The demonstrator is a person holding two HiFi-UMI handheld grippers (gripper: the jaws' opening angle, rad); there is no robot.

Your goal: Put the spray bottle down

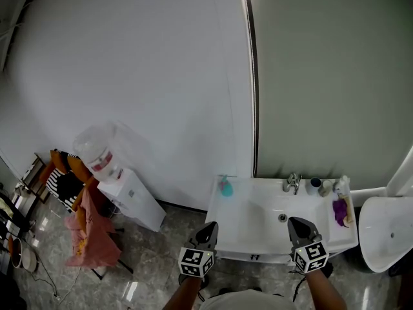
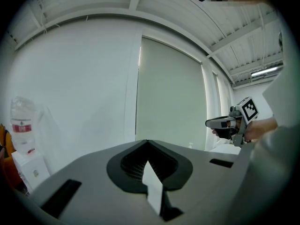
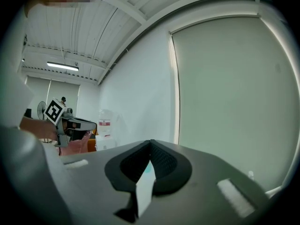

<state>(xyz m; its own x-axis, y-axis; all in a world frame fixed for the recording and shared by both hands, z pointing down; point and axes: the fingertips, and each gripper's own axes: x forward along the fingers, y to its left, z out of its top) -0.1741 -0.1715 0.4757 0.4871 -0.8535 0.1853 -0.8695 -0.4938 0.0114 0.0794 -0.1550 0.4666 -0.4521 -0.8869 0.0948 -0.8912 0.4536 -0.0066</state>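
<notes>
No word, brand or number is legible in any view.

Markings noted:
- **Grippers:** The cube of the left gripper [image 1: 210, 225], at 6 o'clock in the head view, carries a black-and-white square marker. The cube of the right gripper [image 1: 296, 223], between 4 and 5 o'clock, carries another. Both are coded patterns, not lettering.
- **Water bottle:** The water bottle [image 1: 97, 148] at 9 o'clock wears a red label (its print is too small to read, in both gripper views as well).
- **Dispenser:** The dispenser [image 1: 132, 196] beneath the bottle, at 8 o'clock, bears small dark marks on its front panel, also illegible.
</notes>
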